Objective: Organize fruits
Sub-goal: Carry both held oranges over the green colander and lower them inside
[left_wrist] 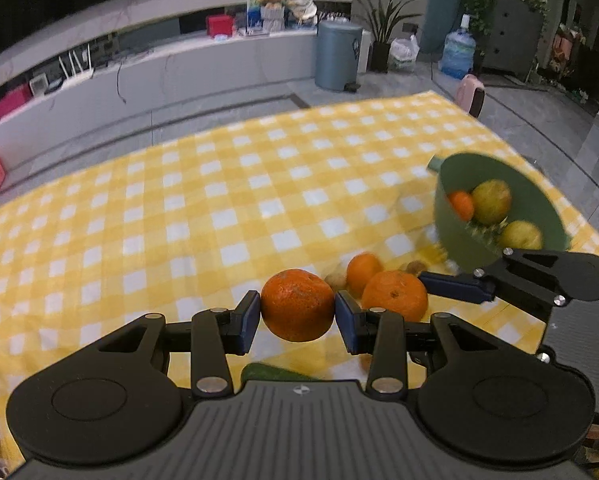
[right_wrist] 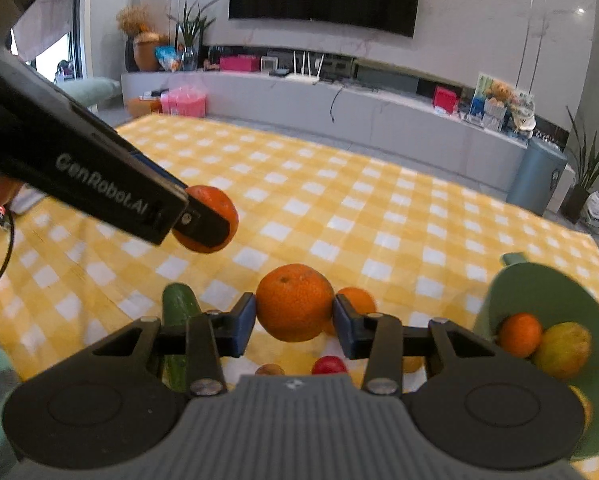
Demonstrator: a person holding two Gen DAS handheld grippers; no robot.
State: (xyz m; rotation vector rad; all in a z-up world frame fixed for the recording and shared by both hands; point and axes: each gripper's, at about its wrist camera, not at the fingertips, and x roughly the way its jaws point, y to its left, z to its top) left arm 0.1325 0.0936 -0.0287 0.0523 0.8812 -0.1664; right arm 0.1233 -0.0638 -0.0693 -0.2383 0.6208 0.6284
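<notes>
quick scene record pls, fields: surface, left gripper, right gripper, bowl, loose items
surface: yellow checked cloth
left gripper: shut on an orange, lifted off the cloth
right gripper: shut on a second orange
bowl: green, at the right, holds a small orange and yellow-green fruits
loose items: cucumber, red fruit, another orange on the cloth
</notes>
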